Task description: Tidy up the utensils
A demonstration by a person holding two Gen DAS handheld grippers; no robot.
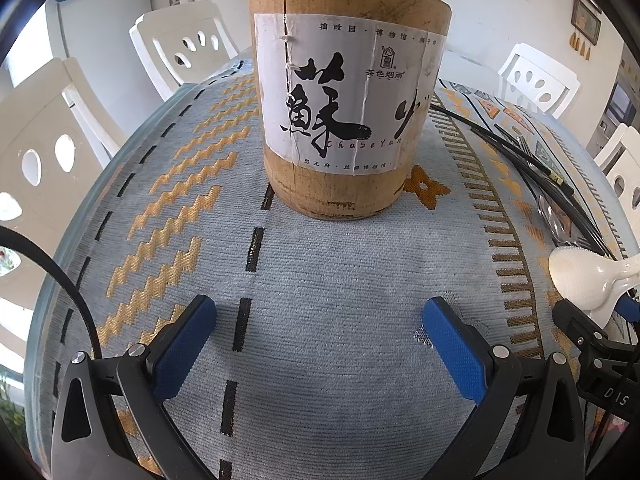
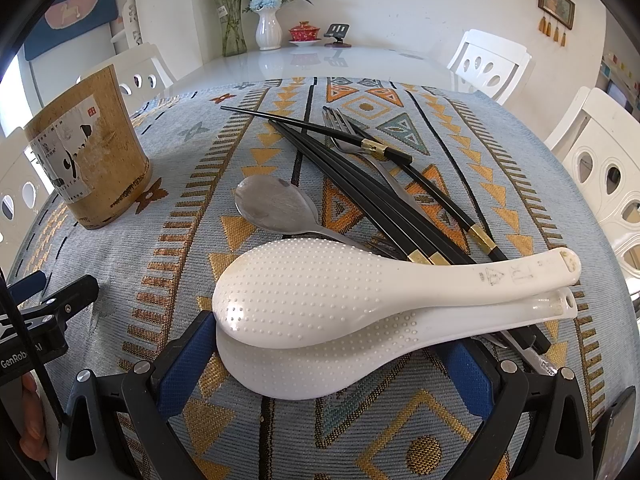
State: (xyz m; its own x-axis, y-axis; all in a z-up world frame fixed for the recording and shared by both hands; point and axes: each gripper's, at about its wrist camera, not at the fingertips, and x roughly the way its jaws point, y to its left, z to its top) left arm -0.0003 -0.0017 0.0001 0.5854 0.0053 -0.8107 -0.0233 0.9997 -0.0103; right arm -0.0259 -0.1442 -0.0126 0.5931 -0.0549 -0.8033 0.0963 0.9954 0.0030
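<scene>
Currently, the left gripper (image 1: 320, 320) is hovering with jaws spread wide, empty, facing the upright bamboo holder (image 1: 344, 96) on the tablecloth (image 1: 340, 280). The right gripper (image 2: 332, 344) is straddling two stacked white rice paddles (image 2: 360, 292), jaws spread. Only the right wrist view is showing the black chopsticks (image 2: 360, 184), fork (image 2: 352, 136) and metal spoon (image 2: 276, 204).

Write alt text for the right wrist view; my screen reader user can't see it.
The open right gripper straddles two stacked white rice paddles on a patterned tablecloth. Behind lie a metal spoon, black chopsticks and a fork; a bamboo holder stands left.
</scene>
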